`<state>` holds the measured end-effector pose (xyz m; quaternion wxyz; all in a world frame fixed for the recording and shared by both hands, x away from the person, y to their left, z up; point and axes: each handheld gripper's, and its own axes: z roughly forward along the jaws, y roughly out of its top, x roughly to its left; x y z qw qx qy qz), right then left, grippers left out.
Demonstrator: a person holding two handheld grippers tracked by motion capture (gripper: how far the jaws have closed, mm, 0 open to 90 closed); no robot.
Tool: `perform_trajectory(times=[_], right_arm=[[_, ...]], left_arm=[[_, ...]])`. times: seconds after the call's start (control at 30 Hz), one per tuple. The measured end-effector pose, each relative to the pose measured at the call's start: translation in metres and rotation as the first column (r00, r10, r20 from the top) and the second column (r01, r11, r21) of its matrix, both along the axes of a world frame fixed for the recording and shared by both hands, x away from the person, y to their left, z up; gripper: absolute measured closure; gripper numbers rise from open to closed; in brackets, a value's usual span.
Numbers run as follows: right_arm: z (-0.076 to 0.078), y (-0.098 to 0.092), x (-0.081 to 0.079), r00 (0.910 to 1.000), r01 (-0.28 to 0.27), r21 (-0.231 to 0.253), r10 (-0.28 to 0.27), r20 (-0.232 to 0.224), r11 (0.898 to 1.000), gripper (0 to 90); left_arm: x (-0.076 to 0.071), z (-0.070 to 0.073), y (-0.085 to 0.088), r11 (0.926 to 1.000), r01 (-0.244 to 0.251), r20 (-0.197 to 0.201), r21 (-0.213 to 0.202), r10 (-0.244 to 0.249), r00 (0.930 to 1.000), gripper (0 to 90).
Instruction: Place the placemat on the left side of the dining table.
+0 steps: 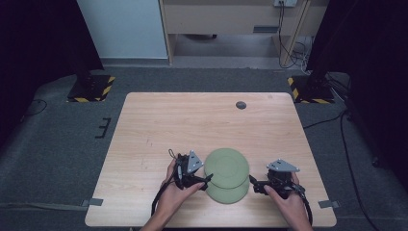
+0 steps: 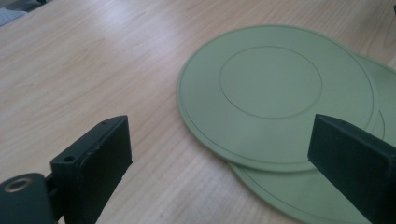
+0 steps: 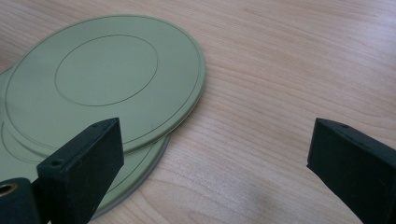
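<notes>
**Two green plates between two open grippers**

Where the plates overlap, much of the lower plate [image 1: 230,193] is hidden under the upper plate [image 1: 226,167], so just a crescent of it shows in the high view. In the left gripper view its right part runs out of frame behind a black jaw; in the right gripper view its left part is cut off by the frame edge.

Left gripper [image 1: 208,179]: held in the person's left hand [image 1: 173,190], jaws spread wide and empty, just left of the plates' overlap.

Plates: two, flat, stacked off-centre, near the front edge of the table [image 1: 159,115], about midway along it.

Right gripper [image 1: 251,180]: held in the right hand [image 1: 287,199], jaws likewise wide apart and empty, just right of the plates.

A small dark disc [image 1: 241,105] lies near the table's far edge, too small to identify.
</notes>
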<state>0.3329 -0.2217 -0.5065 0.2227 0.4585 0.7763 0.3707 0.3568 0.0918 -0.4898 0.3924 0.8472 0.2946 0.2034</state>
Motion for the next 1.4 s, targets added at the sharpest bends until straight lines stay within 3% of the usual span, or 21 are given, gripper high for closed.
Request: perform_trajectory(times=[0.13,0.2,0.33,0.47,0.73,0.87,1.13,1.3,1.4], right_arm=[[-0.001,0.004,0.007,0.9999,-0.01,-0.01,0.01,-0.009,1.0,4.1],[-0.003,0.007,0.009,0.9998,-0.016,-0.02,0.015,-0.012,1.0,4.5],[-0.01,0.015,0.014,0.9991,-0.035,-0.031,0.034,-0.027,0.999,5.4],[-0.012,0.018,0.016,0.999,-0.038,-0.02,0.038,-0.025,0.999,6.1],[-0.013,0.017,0.013,0.9995,-0.031,-0.011,0.031,-0.011,0.999,10.0],[-0.016,0.016,0.011,0.9992,-0.039,-0.033,0.038,-0.014,0.999,10.5],[-0.021,0.016,0.011,0.9988,-0.039,-0.041,0.038,-0.031,0.998,9.1],[-0.022,0.016,0.012,0.9991,-0.03,-0.037,0.029,-0.031,0.999,7.7],[-0.022,0.016,0.011,0.9992,-0.027,-0.036,0.026,-0.029,0.999,8.2]], left_arm=[[0.018,0.012,-0.003,0.9991,0.0,-0.04,-0.043,-0.002,0.9992,3.9],[0.026,0.013,-0.005,0.9992,0.002,-0.045,-0.04,-0.004,0.999,3.4],[0.042,0.004,-0.005,0.9962,-0.034,-0.076,-0.08,0.028,0.9967,3.6],[0.045,-0.003,-0.003,0.9966,-0.04,-0.085,-0.073,0.034,0.9958,4.3],[0.047,-0.014,-0.003,0.9985,-0.013,-0.153,-0.054,0.005,0.9881,9.8],[0.048,-0.018,-0.006,0.9993,-0.002,-0.172,-0.036,-0.004,0.9852,12.0],[0.052,-0.02,-0.009,0.9987,-0.005,-0.191,-0.051,-0.005,0.9816,17.0],[0.057,-0.023,-0.01,0.9976,-0.008,-0.23,-0.069,-0.008,0.9731,21.9],[0.059,-0.026,-0.012,0.9975,-0.003,-0.263,-0.071,-0.016,0.9646,24.1]])
